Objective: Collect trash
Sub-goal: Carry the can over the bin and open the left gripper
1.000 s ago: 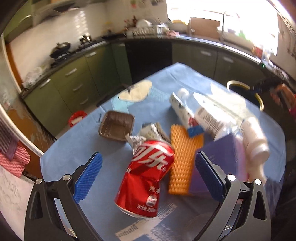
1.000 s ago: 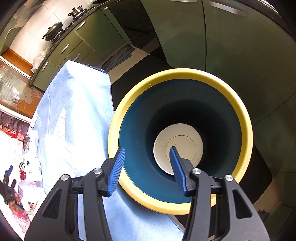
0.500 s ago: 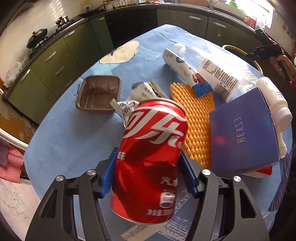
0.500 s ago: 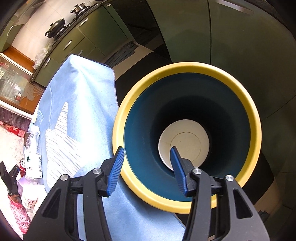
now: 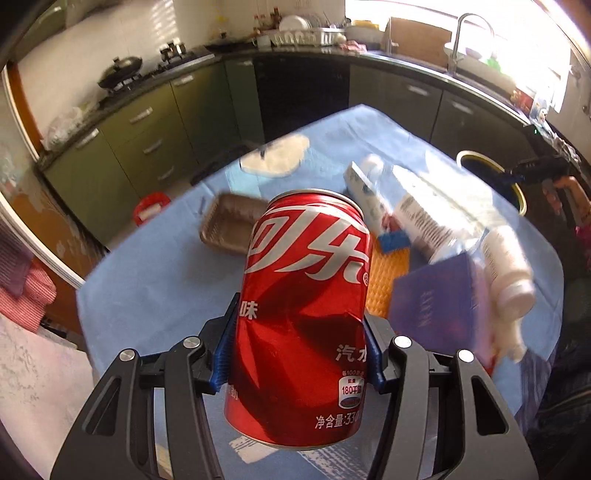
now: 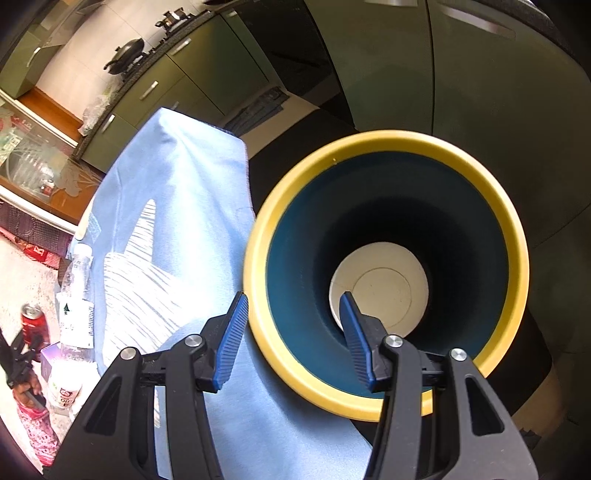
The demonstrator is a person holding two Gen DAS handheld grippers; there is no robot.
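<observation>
Right wrist: yellow-rimmed bin point(image 6: 384, 402) holds white disc point(image 6: 380, 291); nothing else visible.

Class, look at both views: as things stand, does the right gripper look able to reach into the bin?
Probably yes. The right gripper hangs just above the bin's yellow rim with nothing between its blue pads, and the mouth is uncovered. Only a pale disc lies at the bottom.

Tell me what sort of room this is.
A home kitchen, most likely: green cabinets under a dark counter, a wok on a gas hob, a sink tap by the window, and a dish rack.
</observation>
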